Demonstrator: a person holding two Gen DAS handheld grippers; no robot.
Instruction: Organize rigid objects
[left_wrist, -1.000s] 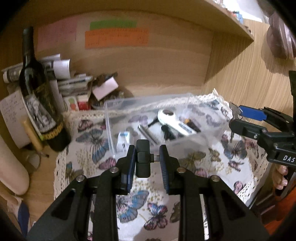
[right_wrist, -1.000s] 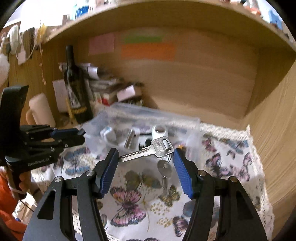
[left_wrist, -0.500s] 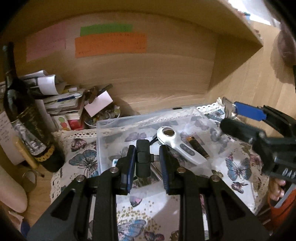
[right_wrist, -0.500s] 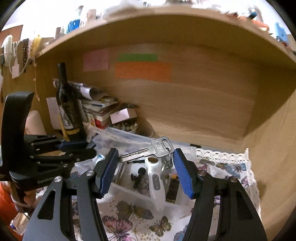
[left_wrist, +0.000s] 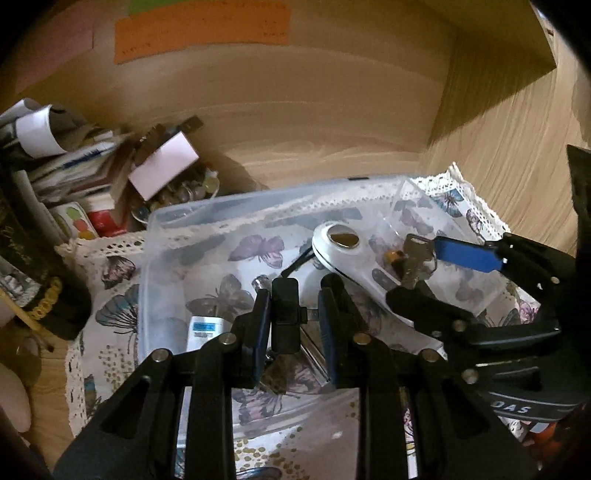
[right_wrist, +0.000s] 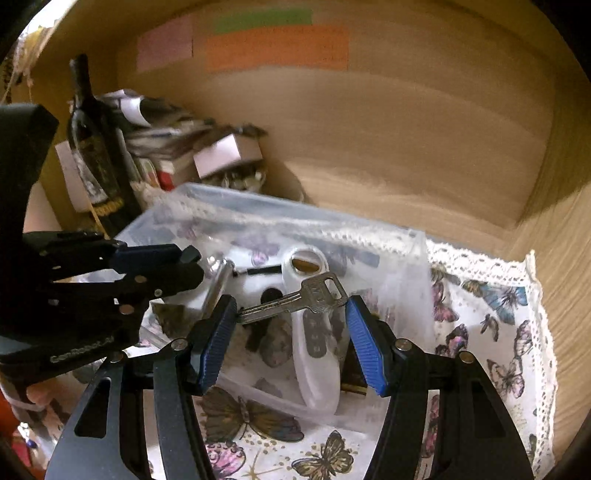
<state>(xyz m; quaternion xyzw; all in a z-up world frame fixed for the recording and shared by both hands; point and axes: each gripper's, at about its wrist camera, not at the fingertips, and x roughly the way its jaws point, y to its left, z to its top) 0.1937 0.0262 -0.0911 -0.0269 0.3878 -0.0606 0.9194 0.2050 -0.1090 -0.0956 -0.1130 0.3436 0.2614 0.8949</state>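
Note:
My left gripper (left_wrist: 295, 317) is shut on a small black clip-like device (left_wrist: 285, 314) and holds it over the clear plastic box (left_wrist: 177, 218). My right gripper (right_wrist: 291, 321) is shut on a silver key (right_wrist: 295, 299), pinched end to end between the blue pads, also above the box (right_wrist: 413, 266). In the box lie a white remote (right_wrist: 314, 350), a metal tube (right_wrist: 218, 280) and a small white tube (left_wrist: 203, 328). The right gripper (left_wrist: 443, 273) also shows in the left wrist view, with the key (left_wrist: 415, 254).
A dark wine bottle (right_wrist: 92, 147) stands at the left beside a stack of papers and small boxes (left_wrist: 74, 166). The butterfly cloth (right_wrist: 491, 314) covers the shelf floor. Wooden walls close in behind and at the right.
Both grippers have moved forward and lower over the box, with their objects still held. The box now fills the middle of both views.

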